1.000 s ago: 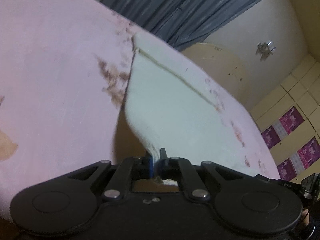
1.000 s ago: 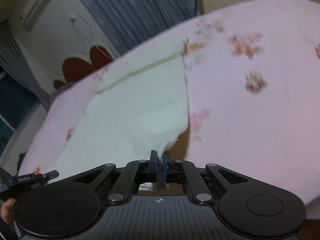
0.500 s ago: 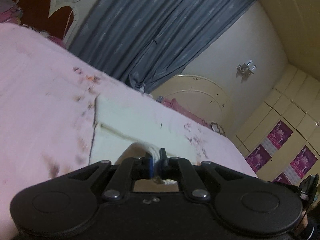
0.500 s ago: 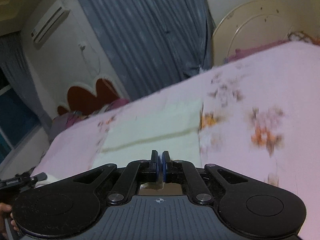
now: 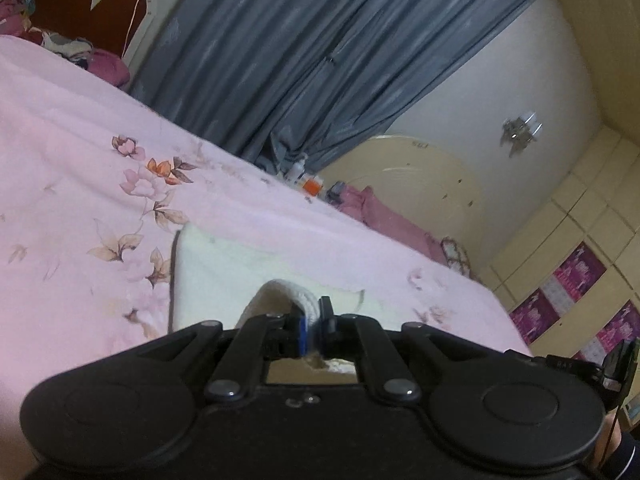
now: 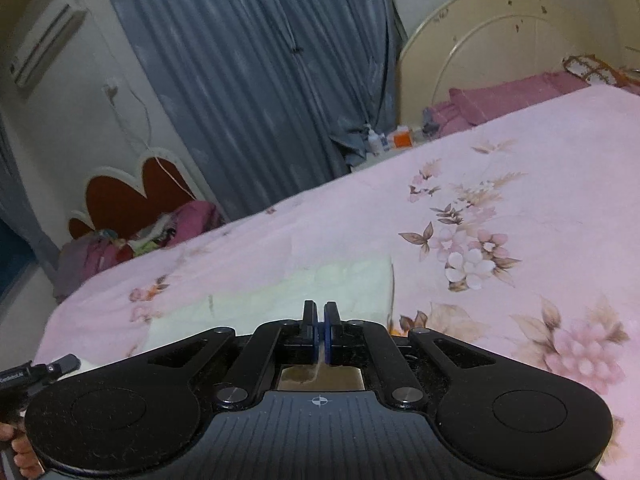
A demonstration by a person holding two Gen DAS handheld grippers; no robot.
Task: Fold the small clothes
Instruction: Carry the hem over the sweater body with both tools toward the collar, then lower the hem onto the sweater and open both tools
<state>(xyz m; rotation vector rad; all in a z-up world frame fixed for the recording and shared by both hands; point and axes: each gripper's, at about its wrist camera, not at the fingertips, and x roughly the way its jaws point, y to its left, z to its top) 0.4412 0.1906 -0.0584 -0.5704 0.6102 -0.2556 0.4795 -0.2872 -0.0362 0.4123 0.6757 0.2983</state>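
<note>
Claws [image 5: 314,322] [image 6: 320,322] both pinched tight on cream cloth [image 5: 224,264] corners.

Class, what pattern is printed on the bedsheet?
Flowers and brown leaves on pale pink; the bedsheet shows it best in the right wrist view.

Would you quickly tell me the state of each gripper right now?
Left gripper: closed on the cream cloth's edge.
Right gripper: closed; fabric seems pinched, not certain.

There is one cream cloth [image 5: 224,264] on one pink floral bedsheet [image 5: 80,184], two grippers, one grey curtain [image 6: 256,80].
</note>
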